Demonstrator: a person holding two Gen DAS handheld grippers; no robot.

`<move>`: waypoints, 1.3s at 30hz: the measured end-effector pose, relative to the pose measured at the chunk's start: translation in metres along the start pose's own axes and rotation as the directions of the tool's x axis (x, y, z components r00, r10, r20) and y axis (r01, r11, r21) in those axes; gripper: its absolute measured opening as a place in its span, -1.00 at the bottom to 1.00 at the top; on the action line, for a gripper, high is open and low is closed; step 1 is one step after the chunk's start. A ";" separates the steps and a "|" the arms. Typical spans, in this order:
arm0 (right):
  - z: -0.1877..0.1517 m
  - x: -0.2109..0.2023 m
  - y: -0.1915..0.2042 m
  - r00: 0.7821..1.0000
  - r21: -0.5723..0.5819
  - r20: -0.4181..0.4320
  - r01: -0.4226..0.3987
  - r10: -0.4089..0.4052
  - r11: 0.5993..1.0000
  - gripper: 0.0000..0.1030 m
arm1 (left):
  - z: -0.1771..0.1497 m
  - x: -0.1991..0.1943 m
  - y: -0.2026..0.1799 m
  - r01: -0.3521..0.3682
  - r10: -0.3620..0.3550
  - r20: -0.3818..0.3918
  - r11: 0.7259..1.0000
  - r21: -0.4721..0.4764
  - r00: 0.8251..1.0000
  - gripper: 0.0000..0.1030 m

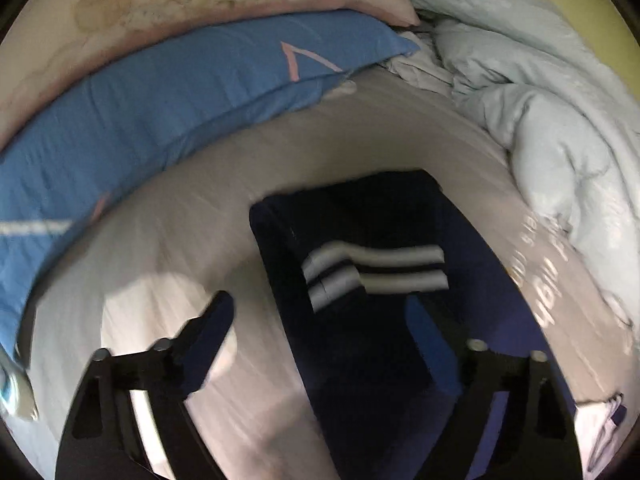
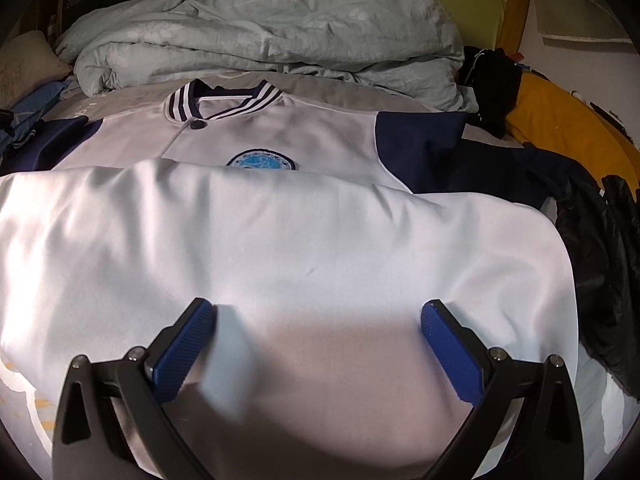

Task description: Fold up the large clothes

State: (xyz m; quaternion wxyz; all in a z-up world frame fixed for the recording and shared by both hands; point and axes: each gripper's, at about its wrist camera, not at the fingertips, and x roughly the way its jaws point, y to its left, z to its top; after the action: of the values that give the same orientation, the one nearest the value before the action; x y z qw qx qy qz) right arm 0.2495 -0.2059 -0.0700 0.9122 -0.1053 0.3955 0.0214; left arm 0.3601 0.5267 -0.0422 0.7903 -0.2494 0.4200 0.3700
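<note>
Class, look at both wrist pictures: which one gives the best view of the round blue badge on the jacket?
The right wrist view. There the round blue badge sits on the white jacket chest below the striped collar, its lower half hidden by the folded-up hem. The left wrist view shows only a navy sleeve with two white stripes, no badge.

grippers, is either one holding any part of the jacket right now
Neither. The right gripper is open over the white jacket; the left gripper straddles the navy sleeve, fingers apart.
</note>
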 end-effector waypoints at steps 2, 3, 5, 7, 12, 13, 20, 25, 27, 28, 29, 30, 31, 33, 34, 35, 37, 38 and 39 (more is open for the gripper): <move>0.001 0.001 0.001 1.000 -0.002 -0.002 0.003 -0.003 1.000 1.00 | 0.004 0.009 -0.007 0.056 -0.055 -0.019 0.997 0.051 0.998 0.02; 0.001 0.002 0.001 1.000 -0.001 -0.003 0.004 -0.004 1.000 1.00 | 0.005 0.015 -0.011 0.083 -0.081 -0.038 0.994 0.073 0.996 0.01; 0.001 0.002 0.001 1.000 -0.006 0.001 0.004 -0.004 1.000 1.00 | 0.004 0.027 -0.017 0.075 -0.068 -0.081 0.993 0.090 0.994 0.02; 0.001 0.002 0.001 1.000 -0.007 0.001 0.004 -0.004 1.000 1.00 | 0.002 0.038 -0.022 0.014 -0.003 -0.096 0.994 0.110 0.995 0.04; 0.001 0.002 0.001 1.000 -0.006 0.001 0.003 -0.003 1.000 1.00 | 0.004 0.030 -0.022 0.001 0.003 -0.041 0.995 0.096 0.999 -0.77; 0.001 0.002 0.001 1.000 -0.005 0.001 0.002 -0.002 1.000 1.00 | 0.003 0.022 -0.023 0.005 -0.002 -0.021 0.993 0.118 1.000 -0.79; 0.001 0.002 0.001 1.000 -0.006 0.002 0.002 -0.002 1.000 1.00 | -0.020 -0.102 -0.075 0.097 -0.188 0.227 0.929 0.358 0.956 -0.80; 0.001 0.002 0.002 1.000 -0.007 0.003 0.004 -0.004 1.000 1.00 | -0.053 -0.211 -0.151 0.269 -0.411 0.204 0.827 0.494 0.889 -0.80; 0.001 0.002 0.002 1.000 -0.008 0.003 0.004 -0.004 1.000 1.00 | -0.074 -0.255 -0.184 0.315 -0.485 0.189 0.770 0.555 0.854 -0.80; 0.001 0.002 0.002 1.000 -0.007 0.003 0.004 -0.004 1.000 1.00 | -0.087 -0.277 -0.202 0.342 -0.521 0.174 0.741 0.578 0.836 -0.80; 0.001 0.002 0.002 1.000 -0.007 0.004 0.004 -0.004 1.000 1.00 | -0.098 -0.293 -0.219 0.364 -0.549 0.156 0.715 0.597 0.821 -0.80; 0.001 0.002 0.002 1.000 -0.008 0.004 0.004 -0.004 1.000 1.00 | -0.114 -0.314 -0.236 0.391 -0.582 0.135 0.683 0.617 0.802 -0.80; 0.001 0.002 0.002 1.000 -0.007 0.004 0.003 -0.003 1.000 1.00 | -0.127 -0.327 -0.250 0.419 -0.610 0.113 0.655 0.629 0.785 -0.80; 0.002 0.002 0.001 1.000 -0.005 0.004 0.000 0.000 1.000 1.00 | -0.153 -0.346 -0.277 0.481 -0.659 0.055 0.600 0.640 0.750 -0.80; 0.002 0.002 0.002 1.000 -0.005 0.005 0.000 0.000 1.000 1.00 | -0.168 -0.352 -0.291 0.508 -0.677 0.021 0.573 0.643 0.736 -0.80; 0.002 0.002 0.001 1.000 -0.005 0.005 0.000 0.000 1.000 1.00 | -0.179 -0.354 -0.302 0.527 -0.687 -0.003 0.555 0.644 0.727 -0.80; 0.002 0.002 0.001 1.000 -0.003 0.005 -0.003 0.003 1.000 1.00 | -0.211 -0.356 -0.327 0.556 -0.701 -0.053 0.516 0.652 0.711 -0.80; 0.002 0.002 0.001 1.000 -0.002 0.005 -0.003 0.003 1.000 1.00 | -0.223 -0.354 -0.336 0.566 -0.705 -0.074 0.497 0.658 0.705 -0.80; 0.002 0.002 0.001 1.000 -0.001 0.006 -0.003 0.003 1.000 1.00 | -0.245 -0.353 -0.346 0.574 -0.705 -0.098 0.480 0.663 0.702 -0.80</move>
State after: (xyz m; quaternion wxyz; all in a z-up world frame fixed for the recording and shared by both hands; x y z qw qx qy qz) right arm 0.2515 -0.2047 -0.0702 0.9132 -0.1053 0.3930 0.0232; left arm 0.3861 0.0132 0.1587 0.9402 -0.0616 0.3193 -0.1014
